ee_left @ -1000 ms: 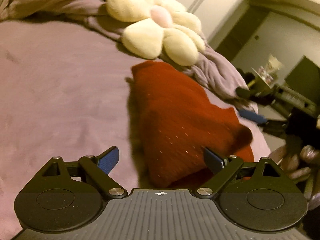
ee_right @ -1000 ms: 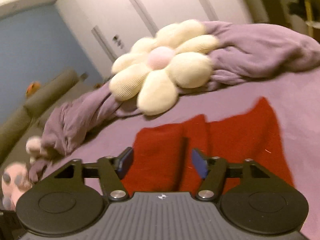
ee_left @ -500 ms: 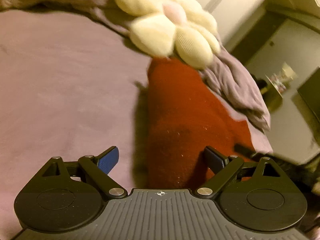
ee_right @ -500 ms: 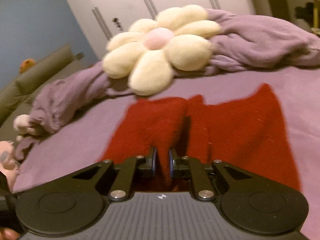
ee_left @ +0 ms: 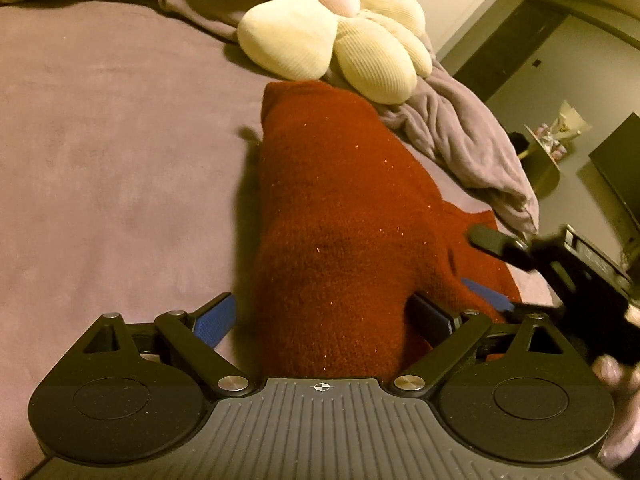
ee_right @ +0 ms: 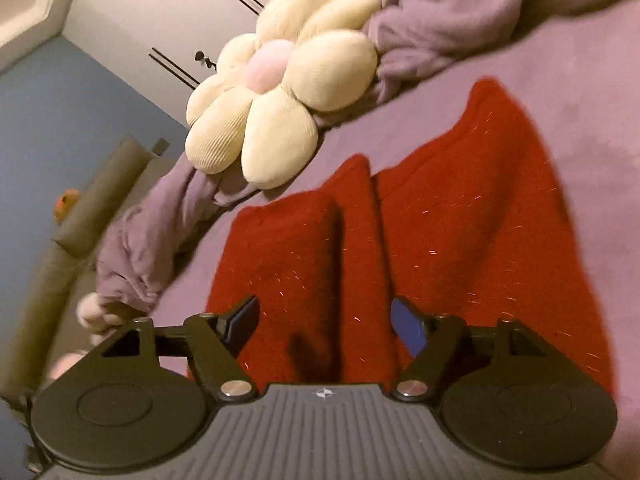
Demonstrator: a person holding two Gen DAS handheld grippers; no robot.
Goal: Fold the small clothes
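Observation:
A red knit garment (ee_left: 340, 208) lies folded on the purple bed sheet (ee_left: 100, 140). My left gripper (ee_left: 324, 316) is open, with the garment's near end bulging between its blue pads and neither pad pressing. In the right wrist view the same garment (ee_right: 460, 240) shows a raised fold ridge down its middle. My right gripper (ee_right: 326, 326) hovers low over that ridge. Its jaws are opening, the cloth lies between them, and the pads are off it. In the left wrist view the right gripper (ee_left: 486, 266) sits at the garment's right edge, a hand behind it.
A cream flower-shaped pillow (ee_left: 332, 28) with a pink centre lies just beyond the garment, on a crumpled purple blanket (ee_left: 460, 136). The bed's edge falls away right of that. In the right wrist view a grey-green bolster (ee_right: 80, 216) lies off the bed to the left.
The right gripper shut on the garment's fold ridge half a second ago and has opened again, rolling and sinking. The left gripper slid closer along the garment; the right gripper now shows in its view.

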